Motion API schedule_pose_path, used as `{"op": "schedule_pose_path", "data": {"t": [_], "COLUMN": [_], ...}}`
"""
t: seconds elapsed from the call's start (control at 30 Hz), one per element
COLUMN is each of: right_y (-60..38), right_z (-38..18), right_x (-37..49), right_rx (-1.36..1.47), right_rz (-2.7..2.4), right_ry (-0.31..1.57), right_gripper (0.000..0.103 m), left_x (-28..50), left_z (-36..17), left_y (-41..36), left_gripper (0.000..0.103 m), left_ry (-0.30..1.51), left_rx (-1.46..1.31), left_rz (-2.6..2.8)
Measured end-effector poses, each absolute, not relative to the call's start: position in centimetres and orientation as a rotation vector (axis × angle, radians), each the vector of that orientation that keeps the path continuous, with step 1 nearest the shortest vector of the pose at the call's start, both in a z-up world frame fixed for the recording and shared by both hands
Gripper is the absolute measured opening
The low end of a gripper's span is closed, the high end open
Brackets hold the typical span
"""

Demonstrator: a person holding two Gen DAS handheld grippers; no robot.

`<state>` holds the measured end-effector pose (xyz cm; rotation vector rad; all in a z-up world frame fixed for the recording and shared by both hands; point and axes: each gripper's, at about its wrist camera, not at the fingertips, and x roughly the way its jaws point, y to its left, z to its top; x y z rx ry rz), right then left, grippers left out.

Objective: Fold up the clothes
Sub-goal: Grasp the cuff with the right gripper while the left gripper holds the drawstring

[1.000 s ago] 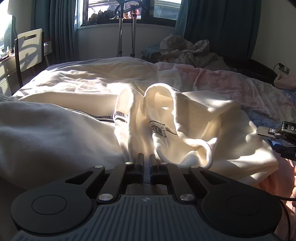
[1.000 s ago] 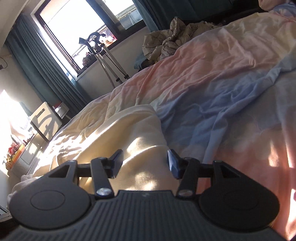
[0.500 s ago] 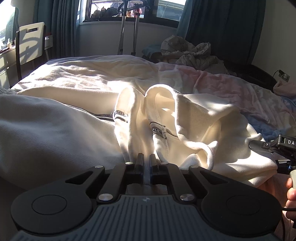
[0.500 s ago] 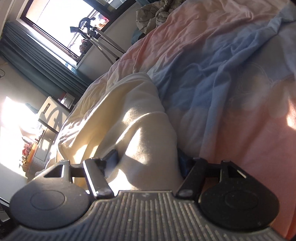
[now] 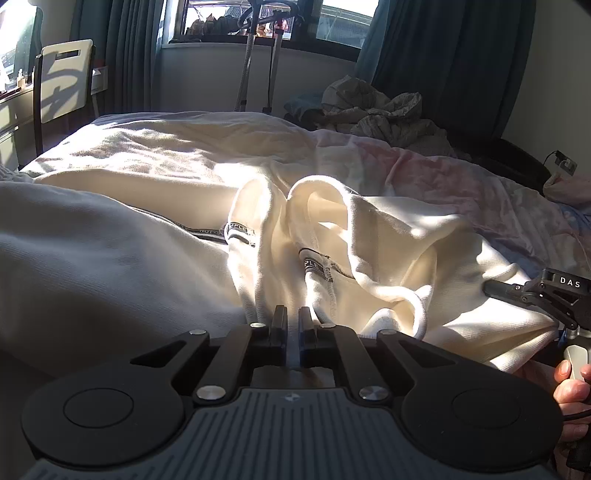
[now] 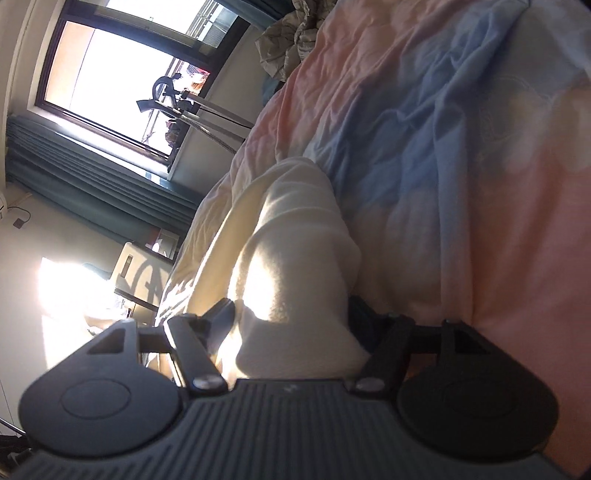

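- Cream hooded sweatshirt [image 5: 369,258] lies spread on the bed, over a pink and blue duvet [image 6: 461,155], with its hood bunched upward at the middle.
- Left gripper [image 5: 292,325] has its fingers drawn almost together on the garment's near edge below the hood.
- Right gripper [image 6: 291,317] stands spread wide, a thick cream fold filling the gap between its fingers.
- Beyond the bed stand a window [image 5: 258,18], dark curtains [image 5: 443,55] and a crumpled heap of cloth [image 5: 376,110].
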<state>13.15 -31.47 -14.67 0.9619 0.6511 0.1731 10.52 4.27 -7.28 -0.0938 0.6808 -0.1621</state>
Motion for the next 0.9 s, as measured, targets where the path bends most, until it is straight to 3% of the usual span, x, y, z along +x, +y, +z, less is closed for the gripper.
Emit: {"op": "schedule_pose_path", "data": {"t": [0.03, 0.13, 0.53, 0.9], "right_y": [-31.0, -30.1, -34.2, -40.6], "right_z": [-13.9, -11.3, -3.3, -0.2], "right_x": [13.2, 12.9, 9.4, 5.5], "right_rx": [0.905, 0.814, 0.576, 0.511], "right_rz": [0.156, 0.131, 0.051, -0.026], "right_ry": [0.648, 0.599, 0.354, 0.151], "right_gripper": [0.033, 0.019, 0.017, 0.017], "left_x": [10.4, 9.9, 9.3, 13.3], "left_z": [-7.1, -6.7, -3.7, -7.2], "left_y": [4.2, 3.8, 2.8, -10.2], "left_gripper": [0.007, 0.007, 0.007, 0.007], "left_ry": [0.672, 0.642, 0.512, 0.643], "left_rx": [-0.087, -0.064, -0.117, -0.011], "left_rz": [-0.162, -0.163, -0.078, -0.286]}}
